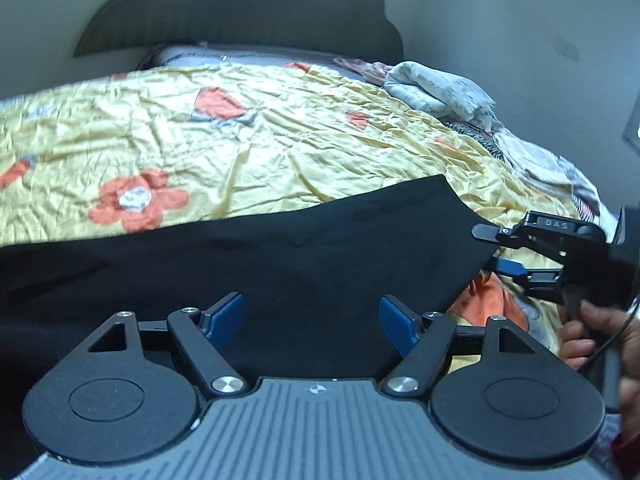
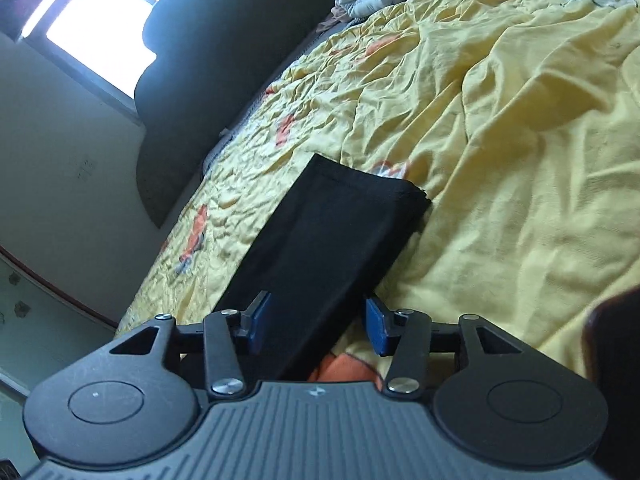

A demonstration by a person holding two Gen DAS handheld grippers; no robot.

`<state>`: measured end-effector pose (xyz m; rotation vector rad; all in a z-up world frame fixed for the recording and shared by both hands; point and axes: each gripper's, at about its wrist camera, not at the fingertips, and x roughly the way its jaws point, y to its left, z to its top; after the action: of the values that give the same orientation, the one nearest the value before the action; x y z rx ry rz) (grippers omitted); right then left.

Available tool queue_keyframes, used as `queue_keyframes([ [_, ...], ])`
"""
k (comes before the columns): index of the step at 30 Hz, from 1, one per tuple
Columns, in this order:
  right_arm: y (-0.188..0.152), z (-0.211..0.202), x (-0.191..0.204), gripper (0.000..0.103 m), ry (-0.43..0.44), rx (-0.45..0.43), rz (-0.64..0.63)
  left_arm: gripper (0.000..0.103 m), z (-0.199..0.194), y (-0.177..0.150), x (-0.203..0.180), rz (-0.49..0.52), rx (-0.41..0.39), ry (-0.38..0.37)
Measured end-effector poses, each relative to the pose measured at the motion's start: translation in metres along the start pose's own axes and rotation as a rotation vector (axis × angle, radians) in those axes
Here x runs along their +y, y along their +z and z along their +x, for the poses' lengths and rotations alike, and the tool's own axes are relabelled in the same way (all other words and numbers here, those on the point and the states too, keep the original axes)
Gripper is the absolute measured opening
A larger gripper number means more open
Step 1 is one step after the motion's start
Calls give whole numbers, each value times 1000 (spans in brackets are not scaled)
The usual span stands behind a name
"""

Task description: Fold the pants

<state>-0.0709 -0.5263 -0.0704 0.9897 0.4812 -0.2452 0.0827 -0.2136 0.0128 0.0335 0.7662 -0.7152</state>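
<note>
Black pants (image 1: 280,248) lie folded lengthwise as a long strip on a yellow flowered bedspread (image 1: 240,140). In the left wrist view my left gripper (image 1: 312,320) is open, its blue pads (image 1: 224,316) spread over the near edge of the pants. My right gripper (image 1: 490,248) shows at the right, jaws apart around the end edge of the pants. In the right wrist view the right gripper (image 2: 318,326) is open with the end of the pants (image 2: 328,240) between its pads; the strip runs away from it.
A dark headboard (image 1: 240,20) stands at the far end of the bed. Crumpled white and patterned bedding (image 1: 440,88) is piled at the far right. A bright window (image 2: 100,20) is in the wall. The person's hand (image 1: 592,336) holds the right gripper's handle.
</note>
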Motion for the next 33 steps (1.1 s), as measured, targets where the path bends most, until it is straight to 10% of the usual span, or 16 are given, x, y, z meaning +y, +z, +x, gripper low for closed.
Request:
queue_keyframes([
  [10,17,39,1,44,40,-76,48,78,8,-1,3,-27,47,4],
  [15,24,56,-5,12,48,-80,118,79,8,0,6,-25,45,19],
  [20,20,49,31,11,17,-113,-110,79,12,5,28,-124,64,7],
  [33,-86,33,151,11,37,-59,-924,85,61,4,93,-881,139,-541],
])
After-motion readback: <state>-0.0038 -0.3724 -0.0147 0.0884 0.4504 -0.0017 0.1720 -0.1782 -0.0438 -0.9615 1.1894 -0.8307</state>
